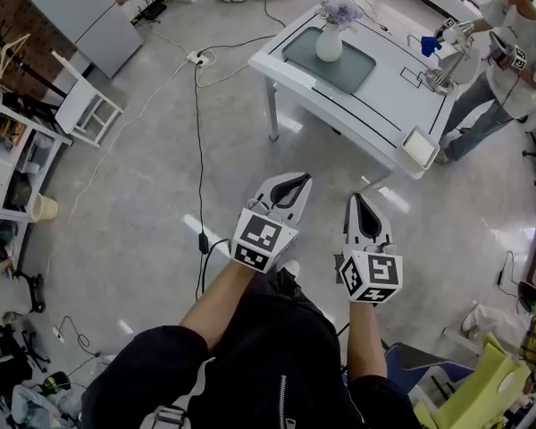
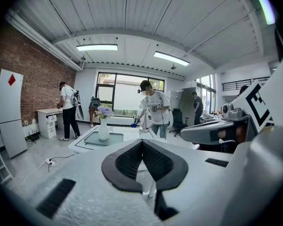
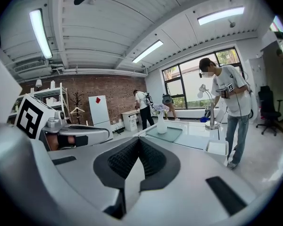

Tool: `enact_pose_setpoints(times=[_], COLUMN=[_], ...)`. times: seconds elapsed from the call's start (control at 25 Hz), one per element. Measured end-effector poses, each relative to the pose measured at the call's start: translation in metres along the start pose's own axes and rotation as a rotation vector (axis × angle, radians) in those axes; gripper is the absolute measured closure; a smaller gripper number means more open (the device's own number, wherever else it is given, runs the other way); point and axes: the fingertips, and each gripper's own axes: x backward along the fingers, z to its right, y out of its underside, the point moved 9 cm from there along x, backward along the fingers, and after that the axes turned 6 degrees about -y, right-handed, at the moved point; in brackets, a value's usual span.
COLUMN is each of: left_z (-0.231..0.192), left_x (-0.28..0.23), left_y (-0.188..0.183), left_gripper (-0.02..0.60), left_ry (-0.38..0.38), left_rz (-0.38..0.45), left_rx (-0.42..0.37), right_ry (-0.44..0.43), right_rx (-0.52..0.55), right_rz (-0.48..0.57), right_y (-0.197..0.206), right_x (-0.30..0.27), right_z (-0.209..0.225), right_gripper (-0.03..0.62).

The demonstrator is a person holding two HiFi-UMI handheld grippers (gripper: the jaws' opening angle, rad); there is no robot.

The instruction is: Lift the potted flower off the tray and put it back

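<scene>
The potted flower (image 1: 330,36), a white vase with purple blooms, stands upright on a grey-green tray (image 1: 348,71) on the white table (image 1: 375,119) far ahead. My left gripper (image 1: 299,179) and right gripper (image 1: 357,197) hover side by side over the floor, well short of the table, both shut and holding nothing. In the left gripper view the left gripper (image 2: 142,141) points toward the flower (image 2: 104,126) on its tray (image 2: 114,139). From the right gripper view, the right gripper (image 3: 139,140) has the flower (image 3: 161,121) and tray (image 3: 167,134) ahead of it.
A person (image 1: 505,56) stands at the table's far right end beside a desk lamp (image 1: 445,61). A white bin (image 1: 421,147) hangs at the table's near corner. A black cable (image 1: 199,168) crosses the floor on my left; a white chair (image 1: 85,105) and shelves (image 1: 9,164) stand further left.
</scene>
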Motion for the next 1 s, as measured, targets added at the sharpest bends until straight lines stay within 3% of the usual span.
enact_pose_setpoints(times=[0.48,1.0], left_z=[-0.048,-0.144], left_x=[-0.061,-0.185], left_y=[-0.003,-0.019], left_gripper=[0.575,0.575], left_ry=[-0.008,0.022], left_rz=[0.009,-0.03], left_rx=[0.028,0.043], right_ry=[-0.006,0.01], right_rx=[0.021,0.013], right_rz=[-0.04,-0.096], right_y=[-0.009,-0.041], right_x=[-0.066,-0.21], right_z=[0.025,0.079], right_gripper=[0.588,0.588])
